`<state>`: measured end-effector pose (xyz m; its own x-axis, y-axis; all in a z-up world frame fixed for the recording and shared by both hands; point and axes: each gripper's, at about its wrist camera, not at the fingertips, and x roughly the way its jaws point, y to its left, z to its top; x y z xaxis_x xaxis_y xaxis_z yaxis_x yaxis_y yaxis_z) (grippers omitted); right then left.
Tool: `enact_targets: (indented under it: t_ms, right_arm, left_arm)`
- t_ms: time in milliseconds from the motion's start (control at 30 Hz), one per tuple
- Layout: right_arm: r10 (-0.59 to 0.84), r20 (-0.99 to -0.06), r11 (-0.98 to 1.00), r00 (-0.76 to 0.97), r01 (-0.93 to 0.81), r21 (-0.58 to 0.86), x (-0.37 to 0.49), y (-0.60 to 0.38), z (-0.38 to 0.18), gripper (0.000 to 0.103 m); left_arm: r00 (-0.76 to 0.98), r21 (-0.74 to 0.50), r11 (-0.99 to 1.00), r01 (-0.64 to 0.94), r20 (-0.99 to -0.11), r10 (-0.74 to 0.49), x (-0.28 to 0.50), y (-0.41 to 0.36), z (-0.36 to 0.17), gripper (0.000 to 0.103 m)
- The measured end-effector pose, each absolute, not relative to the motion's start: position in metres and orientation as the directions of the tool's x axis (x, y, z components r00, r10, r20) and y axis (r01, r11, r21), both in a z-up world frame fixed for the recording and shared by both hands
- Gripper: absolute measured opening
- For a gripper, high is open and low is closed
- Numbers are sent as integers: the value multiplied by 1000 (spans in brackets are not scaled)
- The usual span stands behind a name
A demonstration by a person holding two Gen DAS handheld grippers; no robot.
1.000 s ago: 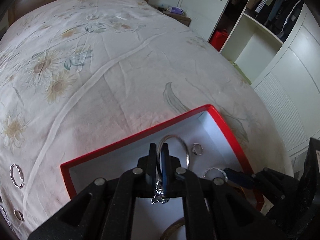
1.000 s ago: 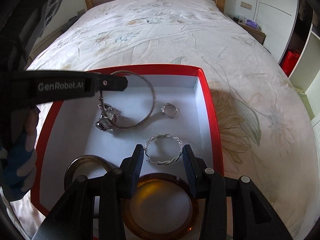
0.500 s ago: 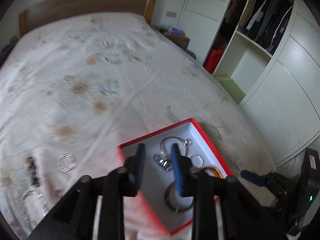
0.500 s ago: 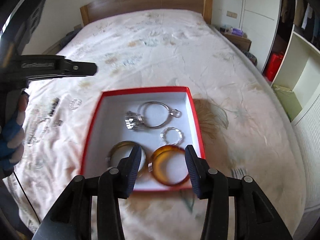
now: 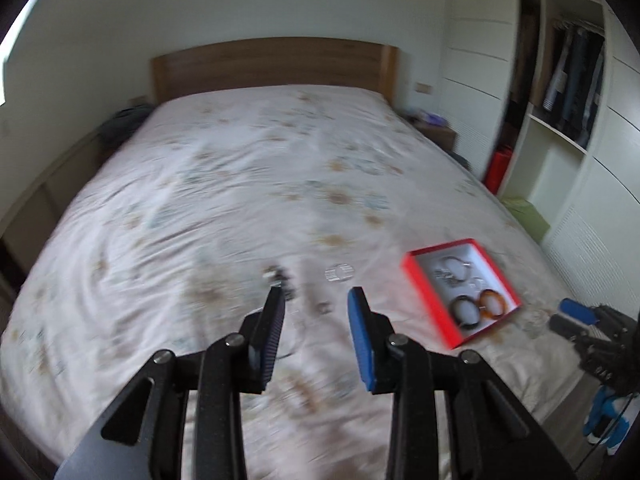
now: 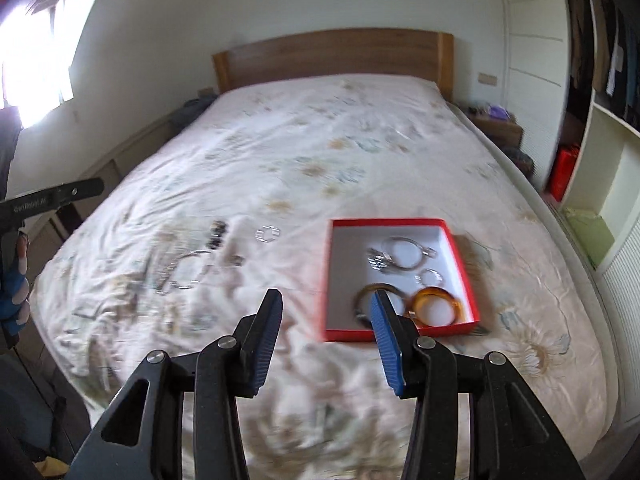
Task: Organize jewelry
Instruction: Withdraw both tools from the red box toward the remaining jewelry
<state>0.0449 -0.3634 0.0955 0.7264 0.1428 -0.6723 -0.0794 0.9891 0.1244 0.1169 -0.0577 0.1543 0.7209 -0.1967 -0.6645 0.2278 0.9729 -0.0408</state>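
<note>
A red box (image 6: 464, 276) with a white inside lies on the bed; it also shows in the left wrist view (image 5: 416, 276). It holds a silver hoop with a charm (image 6: 400, 258), a small twisted ring (image 6: 429, 278), a dark bangle (image 6: 366, 300) and an amber bangle (image 6: 436, 306). Several loose pieces lie on the sheet to its left: a clear ring (image 6: 267, 234), a dark beaded piece (image 6: 216, 236) and silver bracelets (image 6: 186, 270). My left gripper (image 5: 316, 300) is open and empty, high above the loose pieces. My right gripper (image 6: 326, 304) is open and empty, high over the box's left edge.
The bed (image 6: 320, 152) has a floral sheet and a wooden headboard (image 6: 332, 56). A wardrobe with open shelves (image 6: 600, 160) stands to the right, with a nightstand (image 6: 496, 124) beside the headboard. The bed's edges drop off to the floor left and right.
My left gripper let go of the silver hoop into the box and opened. Both grippers rose and drew back from the box; the left one swung left toward the loose pieces.
</note>
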Motion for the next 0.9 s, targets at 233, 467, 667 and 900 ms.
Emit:
enact_targets:
  t_ms: [233,467,667,900]
  right_arm:
    - [193,-642,981,742,-147,124,30,-315,112,46]
    - [218,-684,975,697,-193,114,65,-284,86,45]
    - [218,-758,971,615,-211,108,123,-263,32,45]
    - [256,-827,958,501,-248,146,194,-240,-34,45]
  left_arm:
    - [741,-63,992,109,-660,-123,87,21,145,31]
    - [692,-99,992,81,-710,-127,118,35,93,31]
    - [583,-147,986,72,-796,-162,172,28,10,31]
    - [480,-208,970,129,-842,-245,216,12,-62,31]
